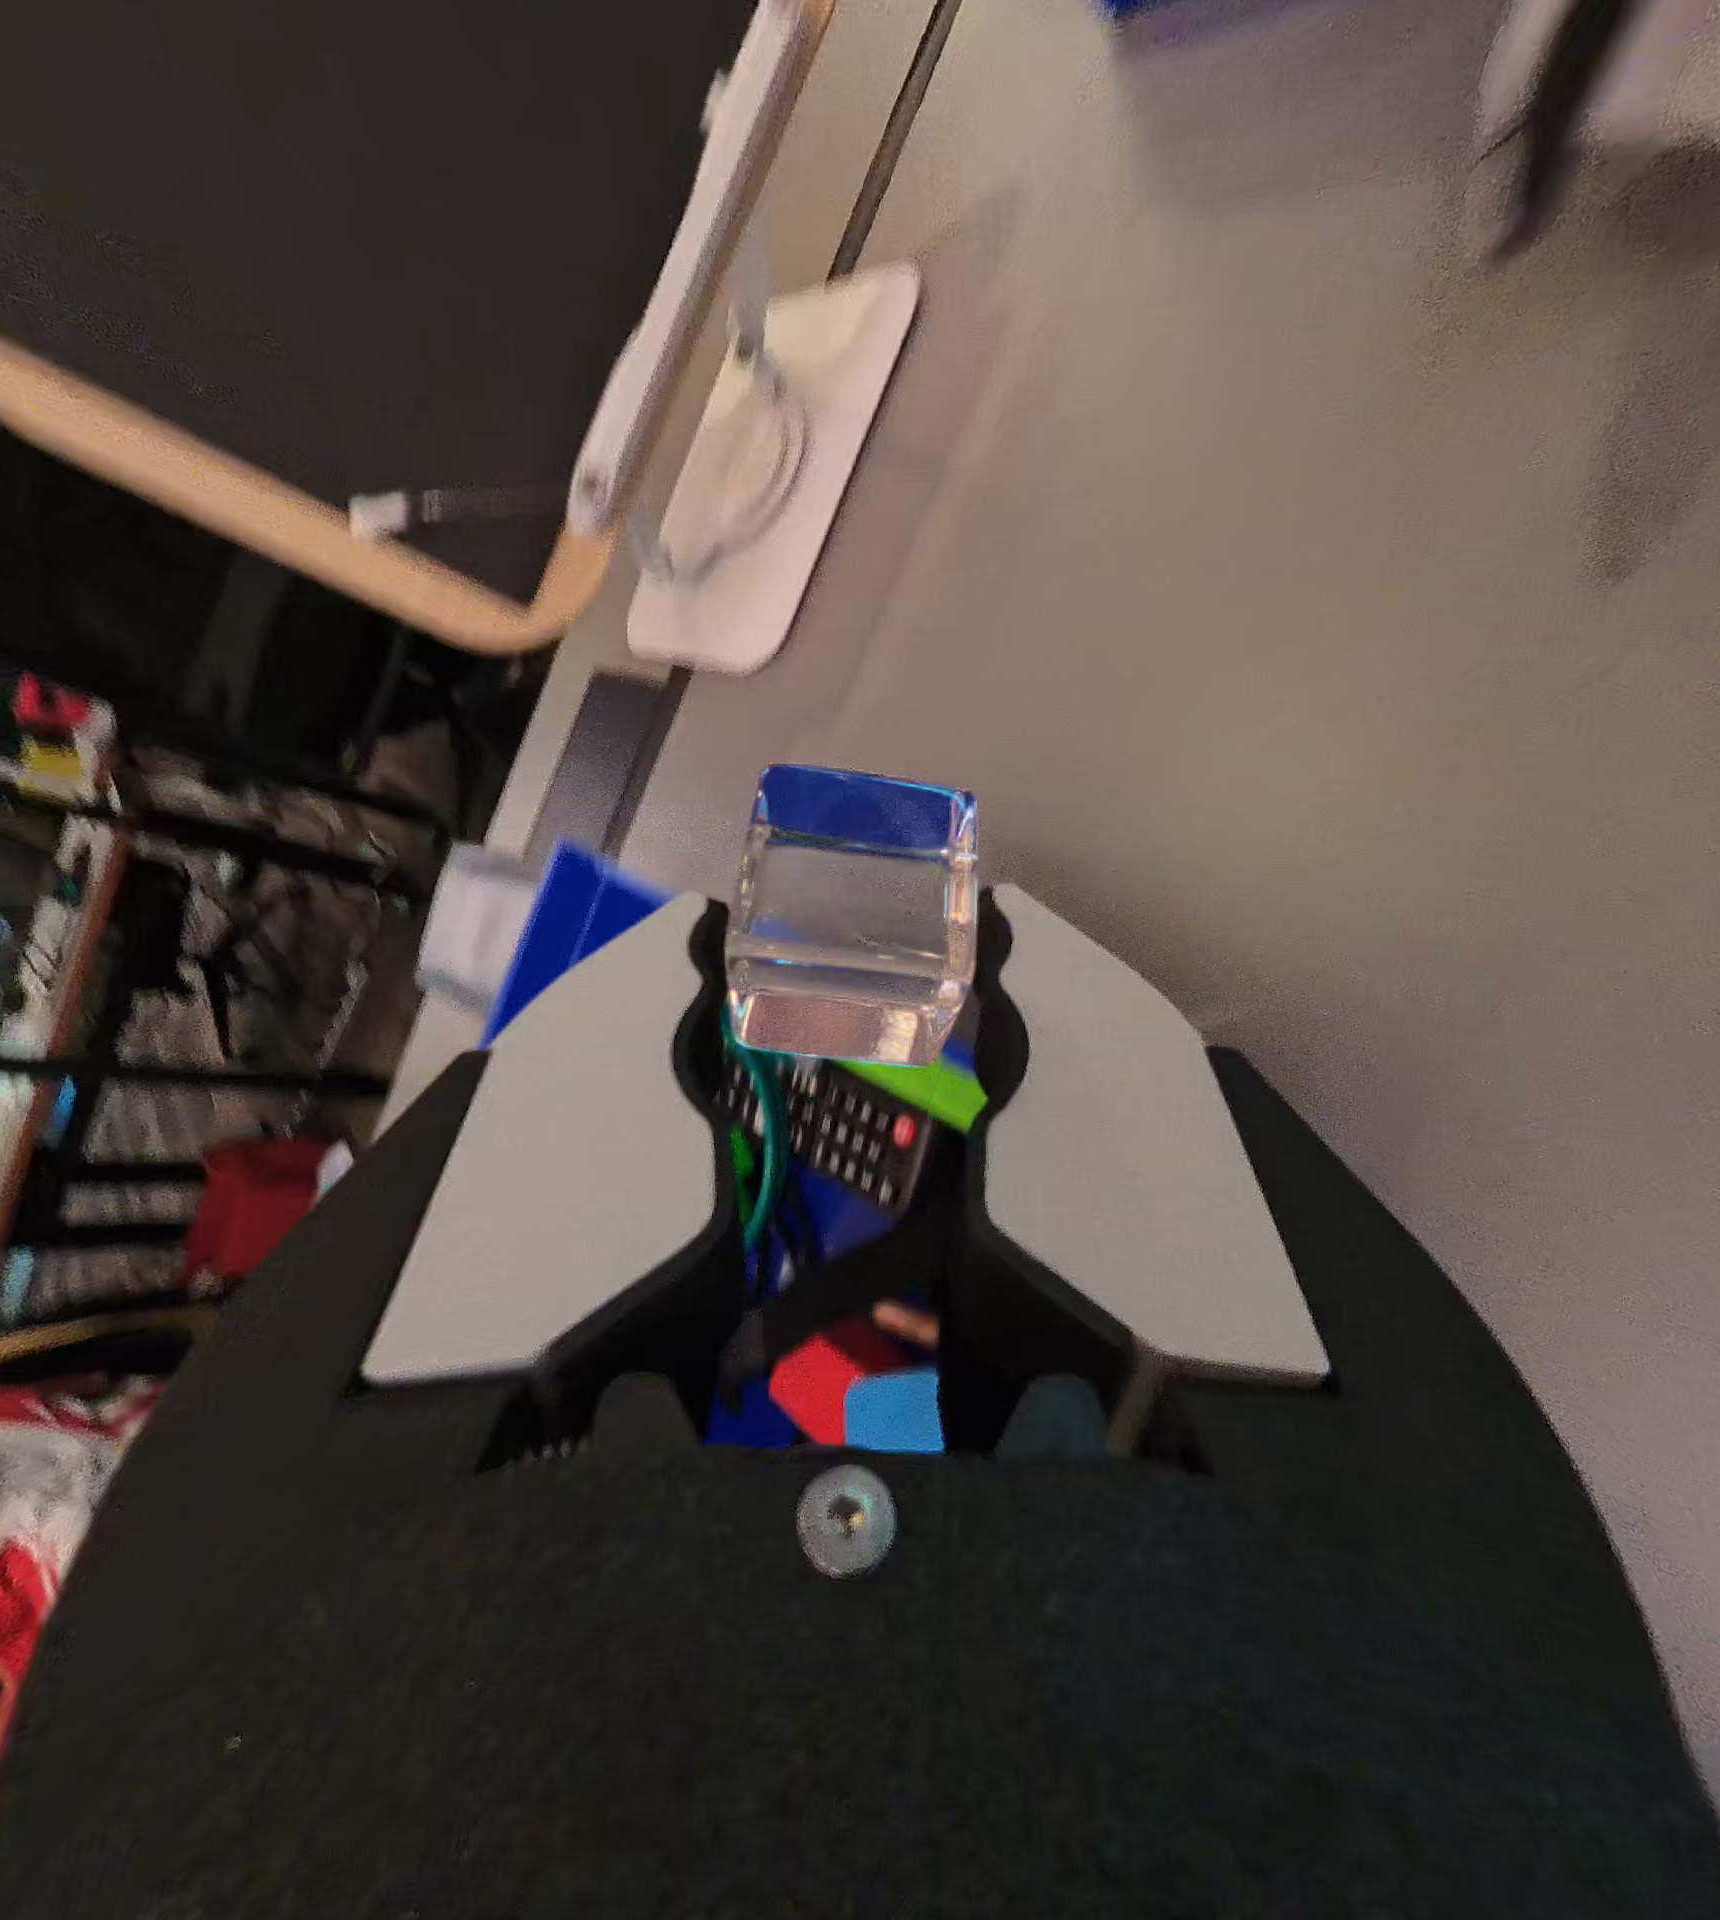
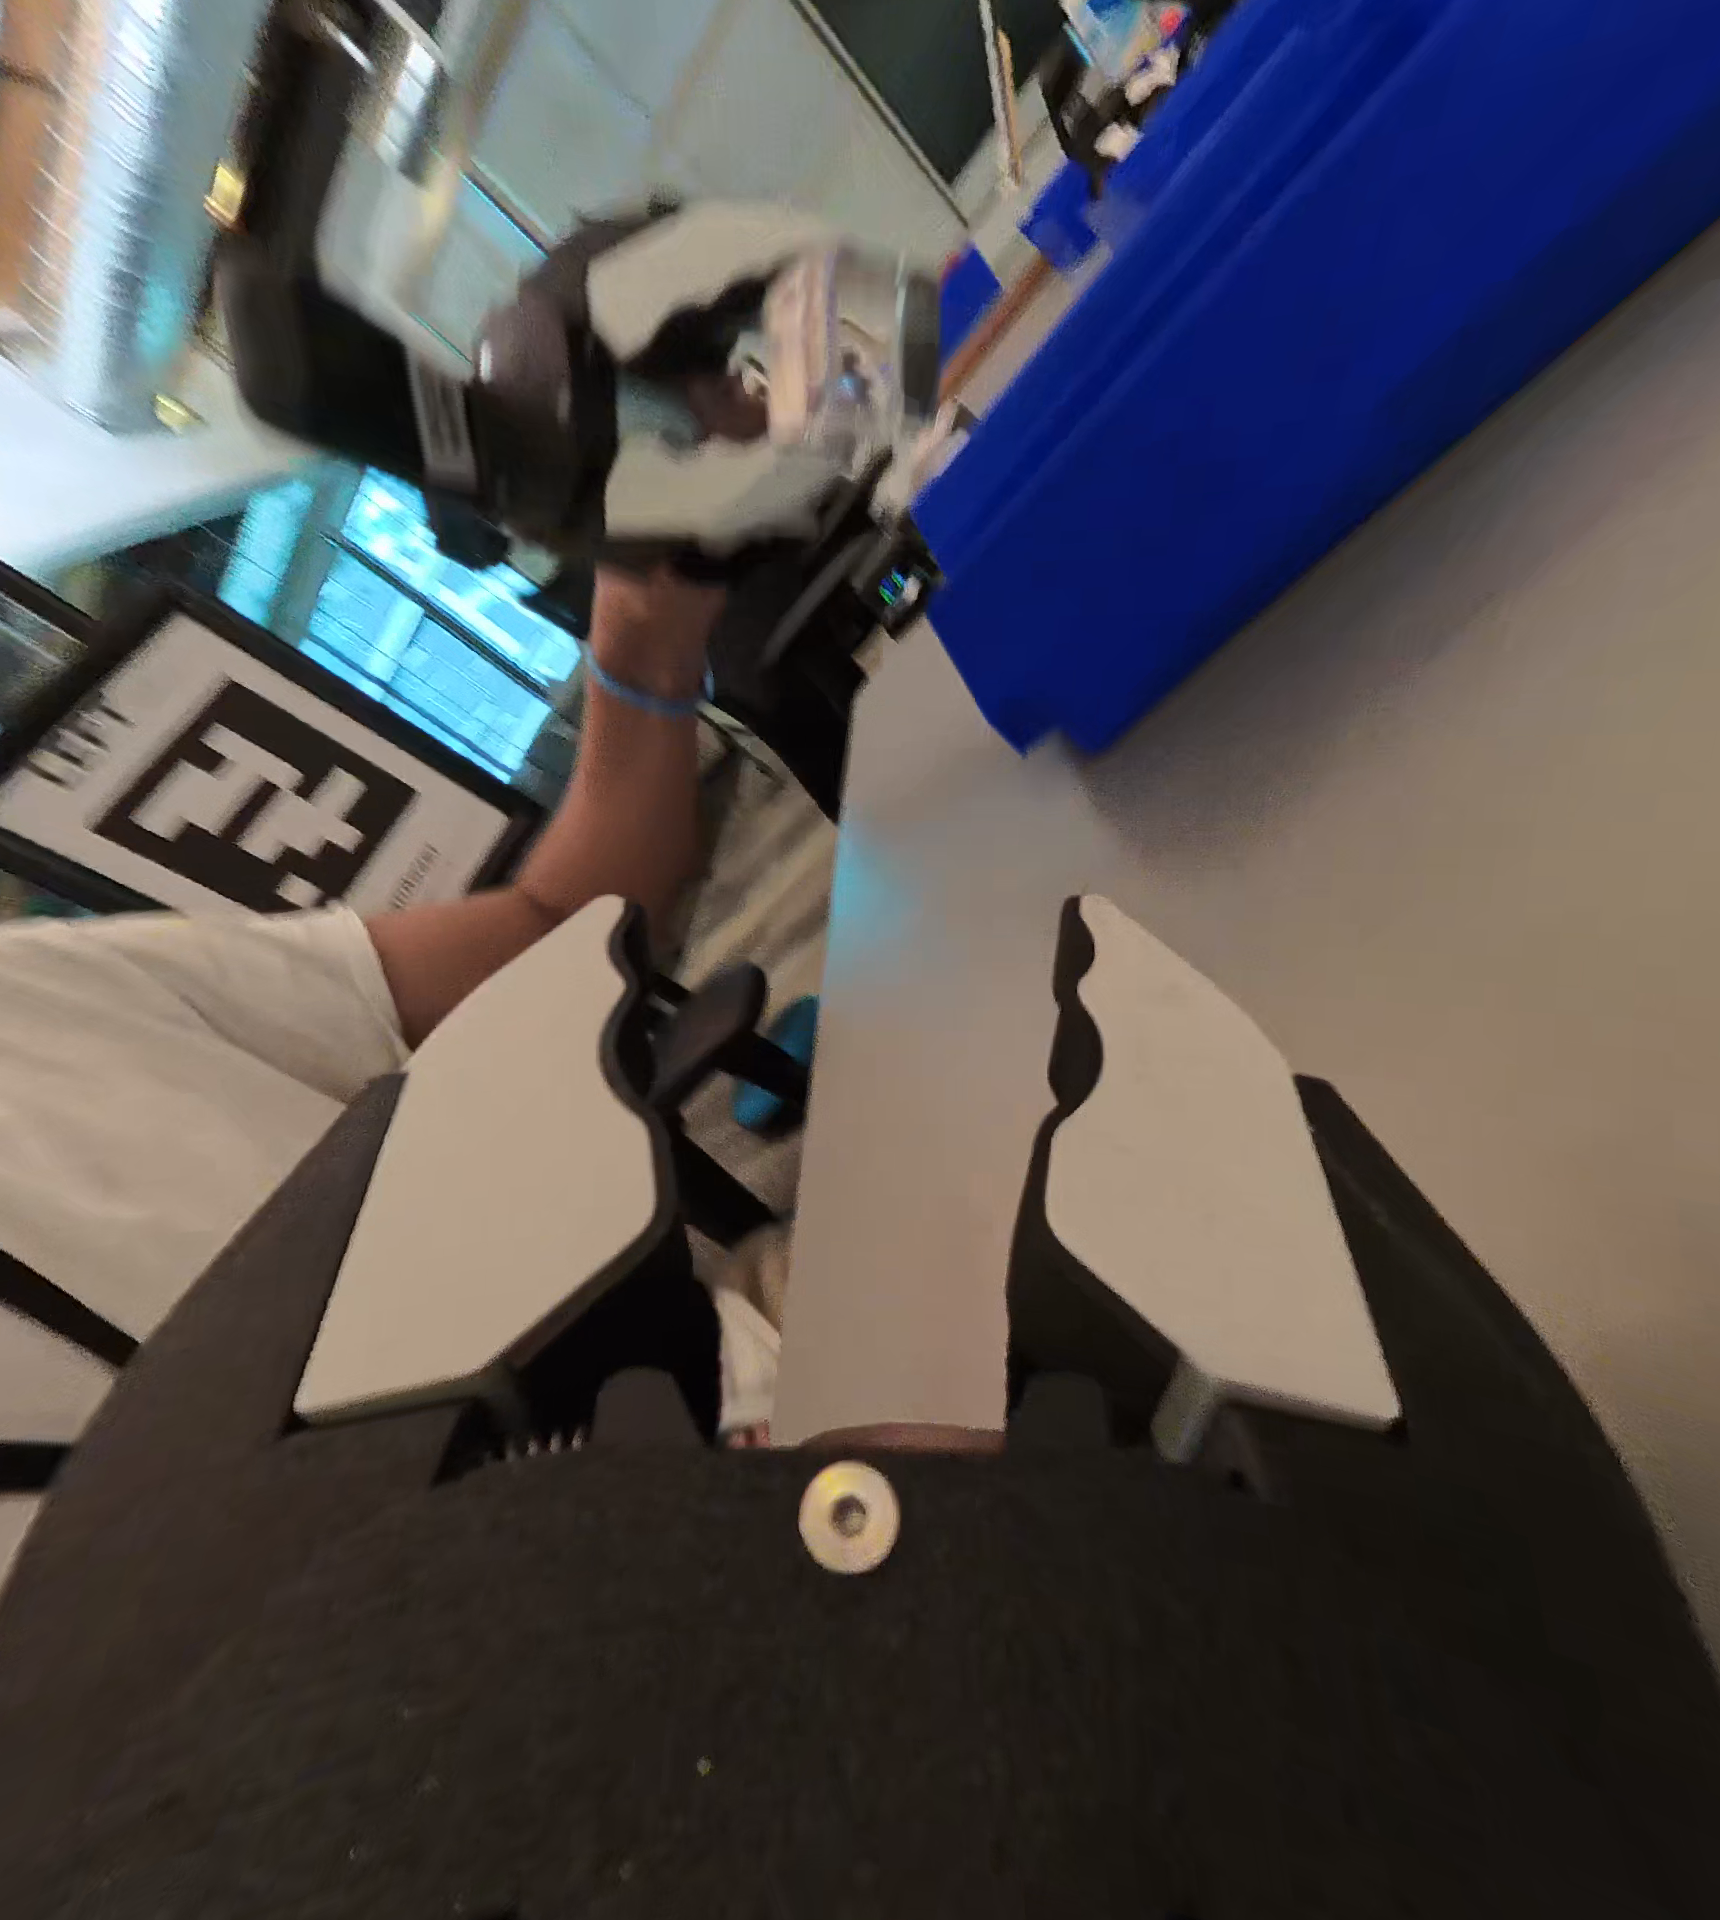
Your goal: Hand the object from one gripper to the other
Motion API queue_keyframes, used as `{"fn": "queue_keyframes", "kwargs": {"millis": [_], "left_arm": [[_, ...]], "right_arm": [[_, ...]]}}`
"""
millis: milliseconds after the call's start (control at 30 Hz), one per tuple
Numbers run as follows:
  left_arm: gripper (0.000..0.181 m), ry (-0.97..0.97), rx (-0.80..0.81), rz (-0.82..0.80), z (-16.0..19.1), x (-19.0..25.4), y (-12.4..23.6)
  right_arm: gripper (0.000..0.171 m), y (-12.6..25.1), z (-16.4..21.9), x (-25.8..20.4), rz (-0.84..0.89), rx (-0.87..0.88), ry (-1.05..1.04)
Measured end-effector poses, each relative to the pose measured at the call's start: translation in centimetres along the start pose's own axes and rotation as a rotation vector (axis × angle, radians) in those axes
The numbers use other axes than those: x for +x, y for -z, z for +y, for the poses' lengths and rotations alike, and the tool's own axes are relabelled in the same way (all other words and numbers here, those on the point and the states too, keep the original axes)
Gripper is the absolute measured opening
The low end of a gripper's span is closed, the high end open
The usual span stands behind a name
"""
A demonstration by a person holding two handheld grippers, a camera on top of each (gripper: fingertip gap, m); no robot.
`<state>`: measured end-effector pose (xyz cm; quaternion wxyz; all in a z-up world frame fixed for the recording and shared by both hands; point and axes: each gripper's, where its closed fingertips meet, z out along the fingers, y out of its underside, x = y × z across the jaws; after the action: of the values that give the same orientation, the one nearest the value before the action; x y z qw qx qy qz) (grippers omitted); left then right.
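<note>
While tilted above the grey counter (image 1: pixel 1355 727), clamped a clear cube (image 1: pixel 854 925) between the tips of the left tongs (image 1: pixel 851 912), drawn narrow around it, at the centre of the left wrist view. Showed a blue tint on the cube's far face. Hung clear of the counter, touching nothing but the two fingers. Glimpsed through the gap behind the cube: a black remote (image 1: pixel 835 1132), a green block (image 1: pixel 923 1091) just beside it, then a red block (image 1: pixel 814 1387) lower down. Peeked out left of the left finger: a blue bin (image 1: pixel 565 935). Lay farther up, left of centre: a white square pad (image 1: pixel 783 468) with something glassy on it, too blurred to name. Smeared across the upper right corner: a pale-and-dark shape, likewise too blurred to name.

In the right wrist view, spread the right tongs (image 2: pixel 851 920) wide and empty, with only the counter's edge between the fingers. Appeared blurred at upper centre: the left tongs, raised on a person's forearm (image 2: pixel 627 790) with a blue wristband (image 2: pixel 643 696), well apart from the right tongs. Ran along the upper right: blue bins (image 2: pixel 1355 364) on the counter. Leaned at the left edge: a framed black-and-white marker board (image 2: pixel 243 810).
</note>
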<state>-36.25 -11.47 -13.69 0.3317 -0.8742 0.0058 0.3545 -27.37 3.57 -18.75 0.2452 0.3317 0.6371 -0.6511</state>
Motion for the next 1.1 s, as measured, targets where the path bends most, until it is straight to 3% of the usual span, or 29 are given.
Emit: {"fn": "queue_keyframes", "kwargs": {"millis": [133,233,567,633,733,900,1000,1100], "left_arm": [[0.045,-0.1,0.164,0.084,-7.9,5.4,-0.4],[0.045,-0.165,0.197,0.116,-11.0,8.5,-2.1],[0.045,-0.116,0.216,0.207,-13.3,11.7,-6.4],[0.048,0.007,0.201,0.197,-13.0,11.2,-6.8],[0.055,0.423,0.237,0.357,-12.9,11.9,-6.5],[0.059,1.005,0.437,0.533,-10.9,12.7,-6.3],[0.072,1.106,0.504,0.623,-10.5,13.1,-6.4],[0.071,1.048,0.526,0.657,-10.8,13.4,-6.1]], "right_arm": [[0.082,-2.4,-3.2,-0.8,-0.268,0.08,-0.14],[0.08,-2.6,-3.7,-2.0,-0.407,0.142,-0.183],[0.043,0.4,-2.5,-1.2,-0.285,0.13,-0.036],[0.043,1.0,-2.8,-0.7,-0.232,0.156,-0.012],[0.043,2.4,-3.3,0.5,-0.113,0.202,0.048],[0.043,3.0,-3.7,0.7,-0.043,0.249,0.17],[0.043,1.6,-3.1,0.1,-0.072,0.212,0.201],[0.043,0.0,-2.0,-0.3,-0.086,0.155,0.217]]}}
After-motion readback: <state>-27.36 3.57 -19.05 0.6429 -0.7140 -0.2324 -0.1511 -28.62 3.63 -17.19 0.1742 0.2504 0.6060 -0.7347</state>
